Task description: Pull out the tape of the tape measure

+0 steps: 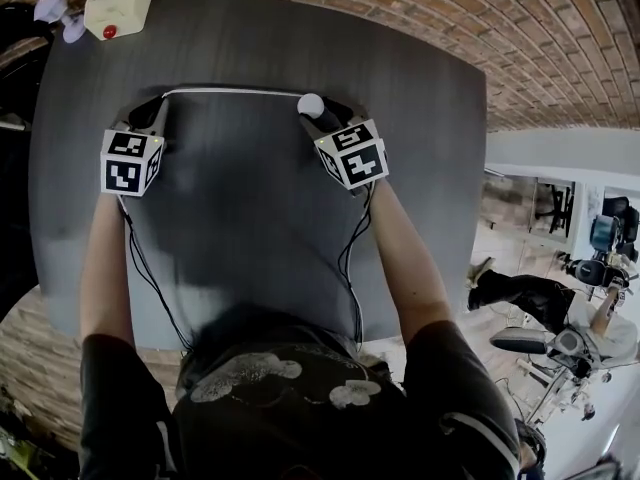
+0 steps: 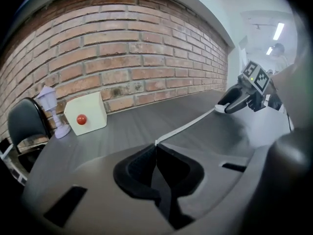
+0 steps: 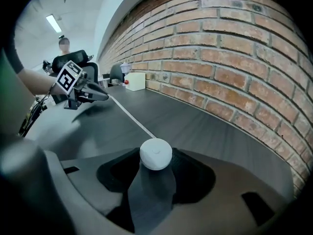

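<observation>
The tape measure [image 3: 156,153] is a small round white case, and I see it clamped between the jaws of the right hand-held gripper [image 3: 156,166], which stand fairly wide, one pressing on each side of it. In the head view the tape measure [image 1: 311,103] sits toward 12 o'clock over the table [image 1: 250,238], a little right of centre.

From the case the tape [image 1: 235,92] runs out as a thin pale strip toward 9 o'clock, straight and taut. Its far end is pinched in the left hand-held gripper [image 2: 156,150], whose jaws are closed right down on it (I see no gap between the pads). From that gripper's view the tape [image 2: 188,125] leads off to 2 o'clock, to the right hand-held gripper [image 2: 229,105]. From the right gripper view the tape [image 3: 128,112] leads to 11 o'clock, to the left hand-held gripper [image 3: 103,97].

In the head view the left hand-held gripper [image 1: 160,103] and the right hand-held gripper [image 1: 320,116] are well apart, each with its marker cube [image 1: 130,161] nearer me and black cables [image 1: 145,268] trailing back along the forearms.

At the table's 11 o'clock corner stands a cream box [image 1: 117,5] with a red button [image 1: 109,31], and a small pale figurine [image 1: 55,10] is just beside it at 9 o'clock. A brick wall [image 2: 127,48] runs along the table's far edge.
</observation>
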Demonstrator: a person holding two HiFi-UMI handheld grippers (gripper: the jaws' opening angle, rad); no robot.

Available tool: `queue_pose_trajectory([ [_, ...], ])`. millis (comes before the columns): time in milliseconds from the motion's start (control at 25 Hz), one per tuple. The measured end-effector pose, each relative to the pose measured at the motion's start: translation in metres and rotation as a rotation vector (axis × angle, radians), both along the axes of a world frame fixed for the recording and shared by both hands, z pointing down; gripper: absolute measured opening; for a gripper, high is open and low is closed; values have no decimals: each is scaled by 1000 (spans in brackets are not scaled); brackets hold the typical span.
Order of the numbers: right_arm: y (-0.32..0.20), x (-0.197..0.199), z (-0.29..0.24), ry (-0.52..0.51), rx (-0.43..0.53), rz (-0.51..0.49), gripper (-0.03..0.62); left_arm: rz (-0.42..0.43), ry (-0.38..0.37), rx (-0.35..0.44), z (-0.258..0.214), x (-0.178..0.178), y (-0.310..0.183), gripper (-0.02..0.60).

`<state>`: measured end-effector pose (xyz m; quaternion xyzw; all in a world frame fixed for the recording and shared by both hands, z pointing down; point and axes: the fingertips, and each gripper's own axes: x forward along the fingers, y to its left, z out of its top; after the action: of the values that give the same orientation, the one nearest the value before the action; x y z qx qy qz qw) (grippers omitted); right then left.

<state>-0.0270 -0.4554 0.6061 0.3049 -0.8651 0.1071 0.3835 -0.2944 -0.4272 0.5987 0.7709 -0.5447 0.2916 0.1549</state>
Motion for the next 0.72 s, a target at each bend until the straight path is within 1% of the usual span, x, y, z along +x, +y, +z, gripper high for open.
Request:
queue_pose_trajectory([
  [120, 1, 1, 9, 15, -11, -6, 225, 1, -60, -31, 10, 3, 0, 11],
  [320, -1, 1, 15, 6, -22, 14, 225, -3, -128, -80, 23, 3, 1, 12],
  [440, -2, -1, 15, -4, -28, 17, 225, -13, -131, -96, 29, 2, 1, 12],
  [640, -3, 1, 15, 8, -13, 17, 225, -26, -125, -97, 29, 3, 1, 14],
  [720, -2, 1, 15, 8, -14, 20, 227, -34, -127, -95, 29, 1, 1, 28],
])
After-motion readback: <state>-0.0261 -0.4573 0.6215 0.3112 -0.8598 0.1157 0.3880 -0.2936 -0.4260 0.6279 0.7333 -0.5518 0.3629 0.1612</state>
